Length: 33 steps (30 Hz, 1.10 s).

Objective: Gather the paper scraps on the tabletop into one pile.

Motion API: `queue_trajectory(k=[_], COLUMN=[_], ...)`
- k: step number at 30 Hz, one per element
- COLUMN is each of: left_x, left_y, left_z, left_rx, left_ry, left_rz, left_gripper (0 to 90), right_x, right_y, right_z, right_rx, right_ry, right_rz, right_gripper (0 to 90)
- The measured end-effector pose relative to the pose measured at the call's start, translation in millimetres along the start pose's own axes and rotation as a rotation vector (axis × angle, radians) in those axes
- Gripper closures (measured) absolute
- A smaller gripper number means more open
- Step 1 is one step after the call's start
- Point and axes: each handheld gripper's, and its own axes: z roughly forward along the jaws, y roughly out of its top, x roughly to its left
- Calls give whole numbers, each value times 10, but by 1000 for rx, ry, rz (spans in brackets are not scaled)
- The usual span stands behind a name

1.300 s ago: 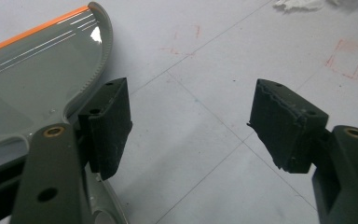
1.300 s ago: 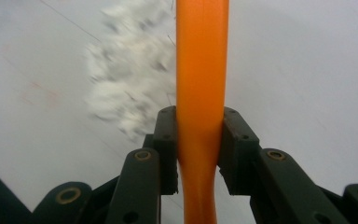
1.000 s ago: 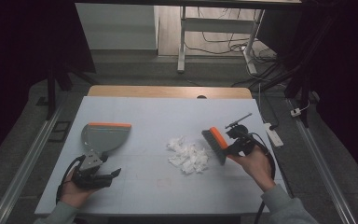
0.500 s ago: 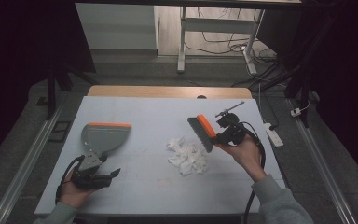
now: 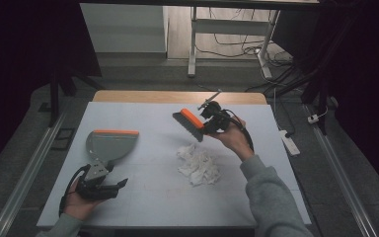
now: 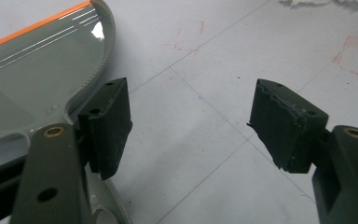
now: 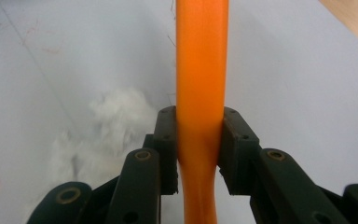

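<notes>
Near edge of the pale grey table (image 5: 143, 207): the left gripper (image 5: 109, 186), held in the person's left hand (image 5: 79, 203), rests close to the front left corner with its jaws wide apart and nothing between them. In the left gripper view the bare tabletop fills the gap, and the grey plastic dustpan with an orange front lip (image 6: 37, 70) lies just beside the left-hand jaw. In the high view the dustpan (image 5: 109, 145) sits flat toward the table's left edge, its handle pointing at the left gripper; whether jaw and handle touch cannot be told.

Centre: a loose pile of crumpled white paper scraps (image 5: 198, 163) lies on the tabletop, well apart from the dustpan.

Farther back: the right gripper (image 5: 212, 121), in the right hand (image 5: 234, 138), is raised above the table, its jaws clamped on the orange handle of a hand brush with dark bristles (image 5: 188, 123). The right gripper view shows the handle (image 7: 200, 93) pinched squarely between both jaws, the white pile (image 7: 102, 135) below and to one side.

Change: over the last second the brush has travelled from the right-hand side of the pile, up and toward the far edge, while the left gripper and dustpan have stayed put. This reads as positioning for a sweep of the scraps toward the dustpan, which is not yet gripped.
</notes>
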Motion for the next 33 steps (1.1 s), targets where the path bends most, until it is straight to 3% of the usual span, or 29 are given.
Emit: queue_trajectory(k=[3, 8, 10, 12, 14, 15, 19, 22, 28, 33], left_x=[3, 13, 17, 8, -2, -3, 3, 2, 7, 9], left_y=[-6, -19, -20, -15, -11, -9, -6, -3, 17, 28], left_z=[-5, -20, -21, -18, -16, -15, -15, -11, -3, -5], left_rx=[0, -5, -4, -4, -3, -2, 0, -1, -7, -12], left_ry=[1, 0, 0, 0, 1, 2, 6, 7, 1, 2], left_rz=[-2, -5, -5, -3, 1, 2, -4, -4, -7, -9], left_gripper=[298, 299, 299, 299, 299, 299, 299, 299, 299, 298], right_x=[65, 272, 356, 404, 421, 415, 318, 235, 132, 107], right_y=[144, 192, 145, 85, 15, -12, -95, -158, -371, -610], right_z=[192, 341, 324, 263, 192, 148, -72, -207, -418, -535], right_rx=[40, 137, 167, 168, 154, 137, 32, -11, -87, -106], right_ry=[2, 73, 91, 104, 114, 92, 45, 35, 18, 21], right_rz=[-80, -218, -258, -265, -277, -284, -233, -203, -109, -37], right_gripper=[708, 709, 709, 709, 708, 708, 708, 708, 708, 708])
